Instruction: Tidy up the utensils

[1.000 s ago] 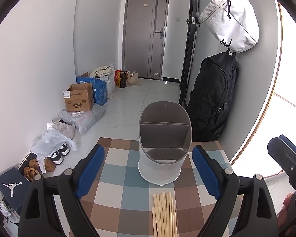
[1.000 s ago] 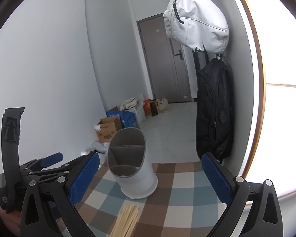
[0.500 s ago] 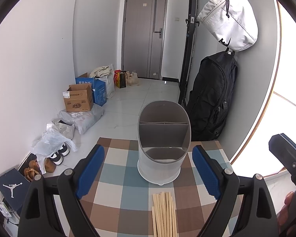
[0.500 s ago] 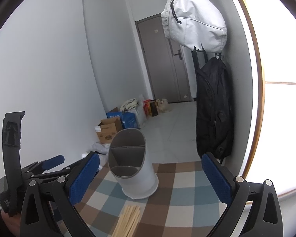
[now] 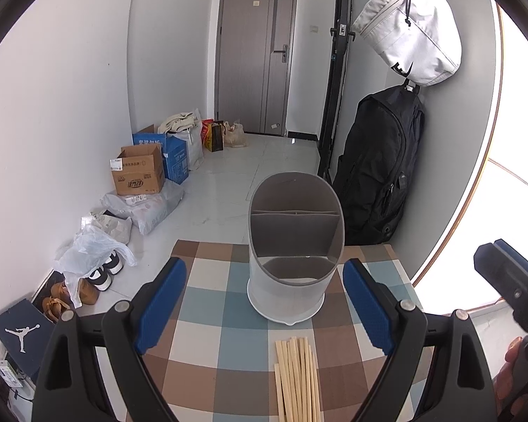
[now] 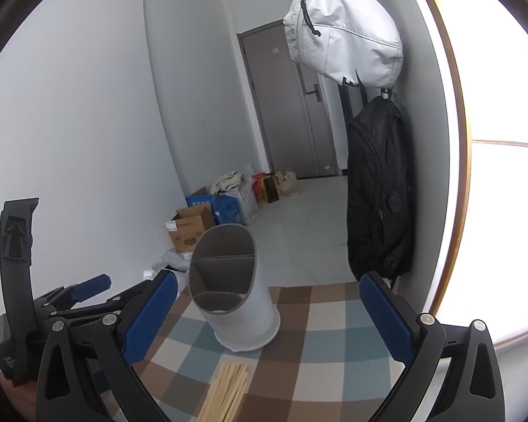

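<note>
Nothing moved, chopsticks (image 5: 296,379) below open left gripper (image 5: 264,302)

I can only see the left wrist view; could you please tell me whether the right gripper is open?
Observer: Yes. Its own camera shows the right gripper wide open, with nothing between its fingers.
Operator: Where are the chopsticks in its frame?
Observer: The chopsticks lie flat, low in the frame and nearer its left finger, with the holder beyond them.
Operator: Is my left gripper touching the holder?
Observer: Seen from the right, the left gripper hangs to the left of the holder, apart from it.
</note>
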{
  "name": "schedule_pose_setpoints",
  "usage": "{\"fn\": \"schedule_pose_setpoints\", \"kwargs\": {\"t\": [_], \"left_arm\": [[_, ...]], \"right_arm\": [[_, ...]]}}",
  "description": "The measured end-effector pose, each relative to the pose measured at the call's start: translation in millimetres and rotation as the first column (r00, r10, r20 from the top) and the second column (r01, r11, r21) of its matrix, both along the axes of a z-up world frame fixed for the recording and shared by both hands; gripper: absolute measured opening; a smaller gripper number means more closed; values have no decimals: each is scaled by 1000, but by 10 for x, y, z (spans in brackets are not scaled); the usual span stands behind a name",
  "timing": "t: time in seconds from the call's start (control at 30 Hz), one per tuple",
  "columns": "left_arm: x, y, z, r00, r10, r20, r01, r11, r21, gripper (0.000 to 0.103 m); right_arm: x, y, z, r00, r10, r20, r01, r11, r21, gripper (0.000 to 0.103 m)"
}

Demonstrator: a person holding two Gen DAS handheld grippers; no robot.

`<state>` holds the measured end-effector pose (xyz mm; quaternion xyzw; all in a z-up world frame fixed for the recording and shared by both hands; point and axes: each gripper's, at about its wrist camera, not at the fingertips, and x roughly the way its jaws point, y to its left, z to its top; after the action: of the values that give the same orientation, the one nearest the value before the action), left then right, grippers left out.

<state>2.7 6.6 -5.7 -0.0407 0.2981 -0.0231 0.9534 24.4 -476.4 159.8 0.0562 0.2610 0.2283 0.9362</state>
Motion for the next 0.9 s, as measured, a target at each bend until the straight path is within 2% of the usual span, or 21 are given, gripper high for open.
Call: {"fn": "schedule_pose_setpoints", "kwargs": {"t": [0.13, 0.2, 0.3, 0.4, 0.47, 0.53, 0.57, 0.6, 0.67, 0.77, 0.83, 0.9], "left_arm": [[62, 124, -45, 1000, 12, -24, -12, 1000, 12, 87], [99, 204, -77, 999, 17, -44, -16, 1000, 13, 87], [150, 355, -136, 996, 38, -83, -38, 999, 7, 87], [215, 492, -205, 988, 42, -146, -47, 998, -37, 87], [248, 562, -250, 981, 42, -188, -55, 997, -62, 87], [270, 612, -285, 974, 59, -219, -74, 995, -62, 87], [279, 626, -295, 971, 59, -231, -76, 995, -64, 87], [291, 642, -307, 968, 62, -242, -80, 995, -67, 87], [303, 664, -324, 963, 66, -260, -88, 994, -72, 87], [319, 690, -356, 954, 67, -293, -96, 992, -87, 87], [342, 733, -370, 949, 64, -310, -101, 990, -103, 87], [349, 764, -377, 945, 63, -321, -106, 987, -118, 87]], "right_arm": [[87, 92, -120, 998, 13, -57, -17, 998, -67, 103], [183, 154, -257, 989, 43, -143, -55, 995, -78, 102], [313, 243, -493, 956, 89, -280, -113, 991, -68, 93], [461, 368, -814, 887, 119, -447, -161, 985, -55, 81], [530, 460, -1040, 827, 136, -546, -185, 982, -36, 63], [574, 555, -1241, 770, 141, -623, -206, 978, -33, 57], [587, 611, -1331, 748, 144, -648, -215, 976, -31, 53], [597, 675, -1412, 726, 151, -671, -229, 973, -30, 52], [602, 781, -1506, 706, 155, -692, -246, 969, -35, 48], [639, 912, -1606, 688, 146, -711, -262, 963, -56, 48], [690, 965, -1667, 688, 126, -714, -265, 960, -86, 47], [741, 995, -1765, 679, 98, -728, -257, 960, -111, 41]]}}
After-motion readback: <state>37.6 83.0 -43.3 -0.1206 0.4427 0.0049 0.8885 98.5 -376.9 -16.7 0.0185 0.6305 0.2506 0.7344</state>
